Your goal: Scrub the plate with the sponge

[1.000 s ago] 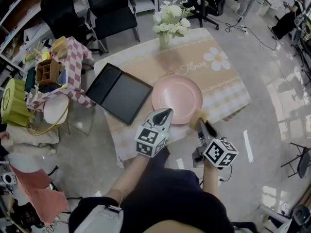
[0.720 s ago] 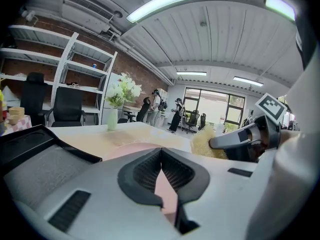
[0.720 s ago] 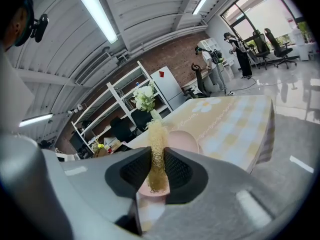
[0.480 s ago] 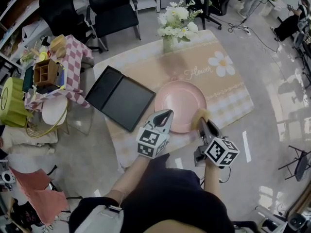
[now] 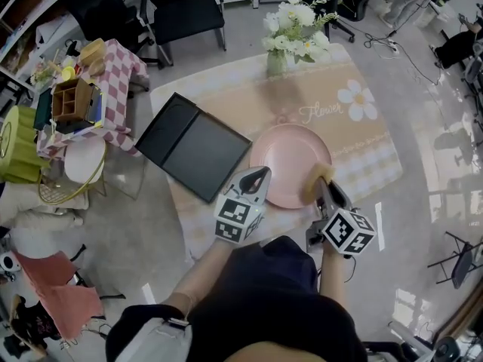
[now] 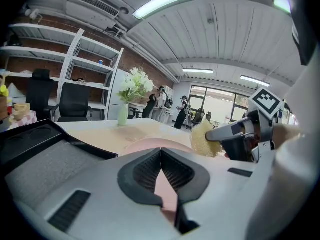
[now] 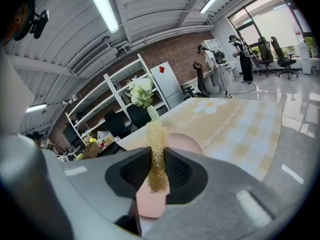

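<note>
A round pink plate (image 5: 290, 161) lies on the peach tablecloth (image 5: 226, 96) near the table's front edge. My right gripper (image 5: 321, 185) is shut on a yellow sponge (image 5: 317, 176), which sits over the plate's near right rim. In the right gripper view the sponge (image 7: 156, 134) stands upright between the jaws, with the plate (image 7: 184, 144) just behind. My left gripper (image 5: 261, 174) is at the plate's near left rim, with its jaw tips together and nothing between them. The left gripper view shows the plate (image 6: 145, 144) ahead and the sponge (image 6: 204, 139) to the right.
A black two-part tray (image 5: 192, 145) lies left of the plate. A vase of white flowers (image 5: 290, 21) stands at the table's far edge. A small checkered side table (image 5: 113, 81) with clutter and black chairs (image 5: 181, 6) are at the left and back.
The right gripper has carried the sponge from beside the plate's near right edge onto its rim. The left gripper stays at the near left rim. The view has shifted slightly.
</note>
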`<state>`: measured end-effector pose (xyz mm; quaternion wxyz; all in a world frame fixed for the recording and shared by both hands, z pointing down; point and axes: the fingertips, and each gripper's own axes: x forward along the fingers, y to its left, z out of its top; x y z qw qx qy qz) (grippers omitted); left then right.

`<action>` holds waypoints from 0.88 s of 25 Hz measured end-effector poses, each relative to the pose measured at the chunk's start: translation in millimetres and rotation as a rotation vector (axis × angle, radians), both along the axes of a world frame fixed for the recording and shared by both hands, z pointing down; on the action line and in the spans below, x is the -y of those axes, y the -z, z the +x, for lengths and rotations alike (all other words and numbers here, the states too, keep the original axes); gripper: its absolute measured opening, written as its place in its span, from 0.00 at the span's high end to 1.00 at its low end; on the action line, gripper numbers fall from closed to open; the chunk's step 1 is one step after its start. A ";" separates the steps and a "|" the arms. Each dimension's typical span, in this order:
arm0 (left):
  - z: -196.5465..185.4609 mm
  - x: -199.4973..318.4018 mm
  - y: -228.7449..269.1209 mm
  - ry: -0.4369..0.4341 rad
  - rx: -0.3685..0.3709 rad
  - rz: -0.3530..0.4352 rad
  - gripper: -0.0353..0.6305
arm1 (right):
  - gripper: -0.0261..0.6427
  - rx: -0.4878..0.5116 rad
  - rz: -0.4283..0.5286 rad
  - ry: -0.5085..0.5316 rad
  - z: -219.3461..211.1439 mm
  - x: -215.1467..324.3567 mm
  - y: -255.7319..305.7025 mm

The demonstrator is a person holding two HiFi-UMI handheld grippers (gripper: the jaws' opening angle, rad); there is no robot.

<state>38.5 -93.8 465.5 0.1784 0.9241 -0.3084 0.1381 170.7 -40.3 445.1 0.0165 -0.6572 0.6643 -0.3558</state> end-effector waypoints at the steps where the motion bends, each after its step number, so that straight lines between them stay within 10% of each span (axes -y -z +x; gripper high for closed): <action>1: -0.8 0.8 0.1 0.007 0.000 -0.001 0.93 | 0.85 -0.002 -0.002 0.006 -1.6 1.9 -0.1; 22: -3.6 17.4 -8.0 0.217 0.063 -0.009 0.93 | 0.85 -0.070 -0.051 0.177 16.3 68.7 -17.5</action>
